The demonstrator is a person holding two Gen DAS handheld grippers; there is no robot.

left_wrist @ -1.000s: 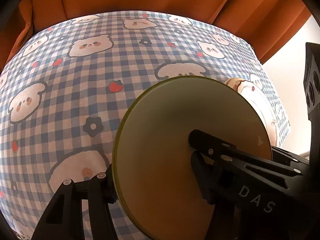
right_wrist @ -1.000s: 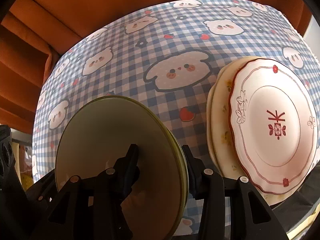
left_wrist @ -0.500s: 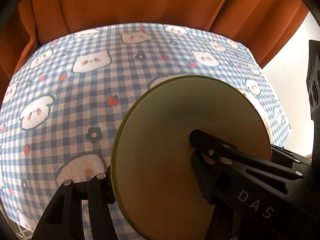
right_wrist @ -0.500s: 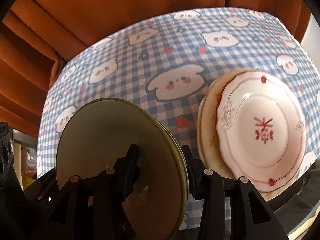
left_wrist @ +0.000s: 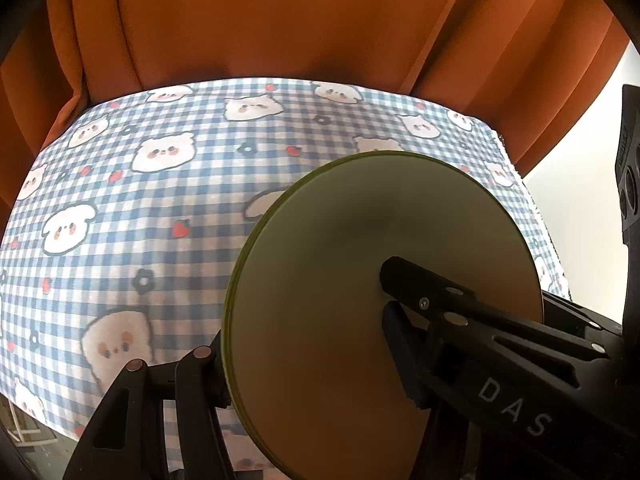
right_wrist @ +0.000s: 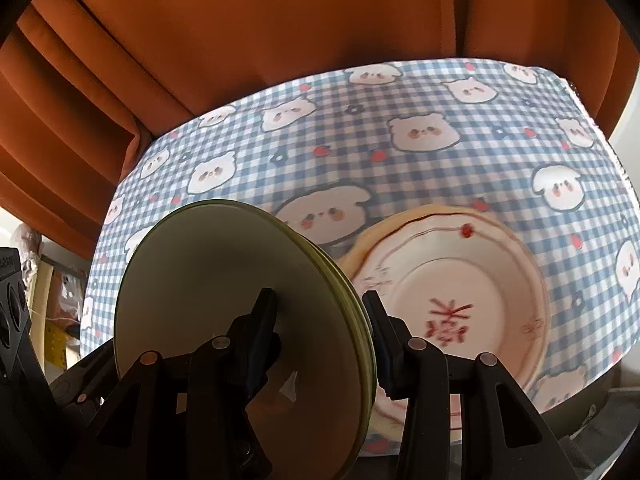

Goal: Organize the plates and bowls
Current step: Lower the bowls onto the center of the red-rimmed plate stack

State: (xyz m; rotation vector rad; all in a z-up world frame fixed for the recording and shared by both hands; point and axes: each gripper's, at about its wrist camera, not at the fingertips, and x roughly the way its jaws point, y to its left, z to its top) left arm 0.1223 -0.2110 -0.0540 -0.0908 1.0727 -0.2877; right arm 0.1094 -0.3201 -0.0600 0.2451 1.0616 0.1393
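Each gripper holds an olive-green plate on edge, above the checked tablecloth. My left gripper (left_wrist: 304, 320) is shut on a green plate (left_wrist: 360, 248), which fills the lower right of the left wrist view. My right gripper (right_wrist: 320, 304) is shut on green plates (right_wrist: 208, 280); the rim shows stacked edges. A white plate with red pattern (right_wrist: 452, 292) lies on a cream plate (right_wrist: 360, 248) on the table, just right of my right gripper. It is not visible in the left wrist view.
The table carries a blue-and-white checked cloth with bear prints (left_wrist: 140, 200), also in the right wrist view (right_wrist: 400, 140). Orange curtains (left_wrist: 280, 20) hang behind the far edge. The other gripper's body (left_wrist: 628, 184) shows at the right edge.
Both grippers have risen and pulled back with their plates; the table looks farther and more curtain shows. The white and cream plates now sit lower and flatter in the right view.
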